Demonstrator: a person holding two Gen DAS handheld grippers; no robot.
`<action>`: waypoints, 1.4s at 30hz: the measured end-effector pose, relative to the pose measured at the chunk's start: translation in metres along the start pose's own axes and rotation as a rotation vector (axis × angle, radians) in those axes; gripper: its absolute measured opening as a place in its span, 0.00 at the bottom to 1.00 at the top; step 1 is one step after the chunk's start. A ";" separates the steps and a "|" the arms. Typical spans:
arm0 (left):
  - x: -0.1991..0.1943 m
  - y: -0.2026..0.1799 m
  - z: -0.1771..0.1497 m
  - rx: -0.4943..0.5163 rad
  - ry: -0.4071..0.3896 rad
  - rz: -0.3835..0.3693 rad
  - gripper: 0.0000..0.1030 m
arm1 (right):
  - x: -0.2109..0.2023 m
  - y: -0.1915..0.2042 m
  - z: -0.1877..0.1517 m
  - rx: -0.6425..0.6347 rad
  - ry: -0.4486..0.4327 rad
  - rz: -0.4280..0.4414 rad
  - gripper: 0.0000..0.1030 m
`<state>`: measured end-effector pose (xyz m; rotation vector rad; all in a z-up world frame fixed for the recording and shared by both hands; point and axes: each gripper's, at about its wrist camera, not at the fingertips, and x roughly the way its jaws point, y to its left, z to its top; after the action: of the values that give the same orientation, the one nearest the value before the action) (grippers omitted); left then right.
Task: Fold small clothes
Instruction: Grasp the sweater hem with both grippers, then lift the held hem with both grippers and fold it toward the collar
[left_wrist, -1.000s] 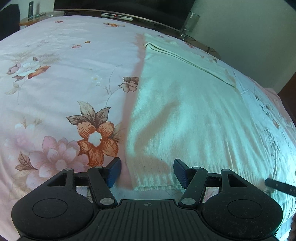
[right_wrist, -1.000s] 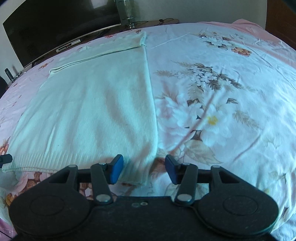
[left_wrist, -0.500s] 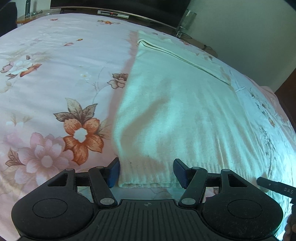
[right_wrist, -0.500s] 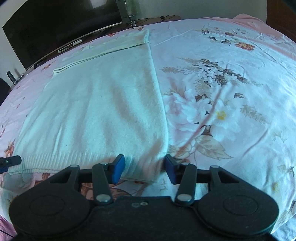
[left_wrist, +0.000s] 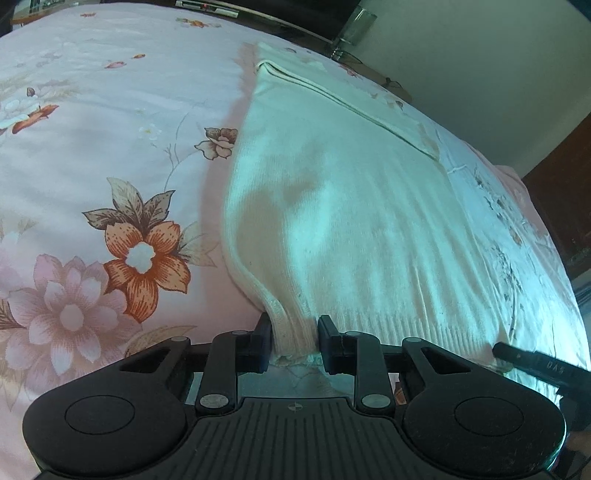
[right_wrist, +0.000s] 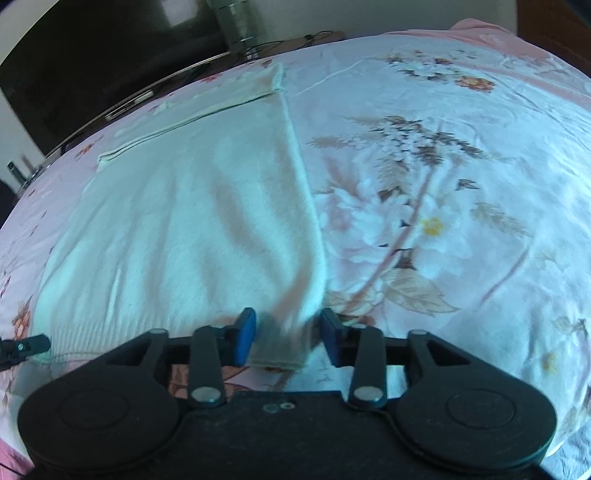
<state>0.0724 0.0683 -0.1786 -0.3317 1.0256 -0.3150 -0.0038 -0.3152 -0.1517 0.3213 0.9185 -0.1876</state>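
A pale cream knit sweater (left_wrist: 351, 206) lies flat on a floral bedsheet (left_wrist: 92, 147), its ribbed hem nearest me. My left gripper (left_wrist: 293, 341) is shut on the hem's left corner, which bunches up between the jaws. In the right wrist view the same sweater (right_wrist: 192, 229) fills the left half. My right gripper (right_wrist: 286, 338) straddles the hem's right corner with its jaws closing around the cloth; a gap shows beside the fabric.
A dark TV (right_wrist: 103, 74) and a shelf stand beyond the bed's far edge, with a glass object (left_wrist: 354, 26) next to it. Flowered sheet (right_wrist: 443, 221) spreads right of the sweater. The right gripper's tip shows in the left view (left_wrist: 535, 365).
Both grippers moved forward onto the hem corners. The left jaws closed on the left corner and bunched it. The right jaws narrowed around the right corner.
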 end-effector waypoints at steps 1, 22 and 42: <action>0.000 0.001 0.000 -0.008 0.001 -0.003 0.26 | 0.000 0.000 -0.001 0.000 0.003 0.001 0.41; -0.018 0.019 0.007 -0.099 -0.085 -0.100 0.10 | 0.001 0.003 0.006 0.074 0.016 0.128 0.09; 0.016 -0.047 0.185 0.019 -0.418 -0.060 0.10 | 0.026 0.025 0.171 0.056 -0.291 0.278 0.08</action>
<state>0.2367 0.0415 -0.0831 -0.3927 0.6024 -0.2935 0.1468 -0.3525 -0.0716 0.4568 0.5747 -0.0026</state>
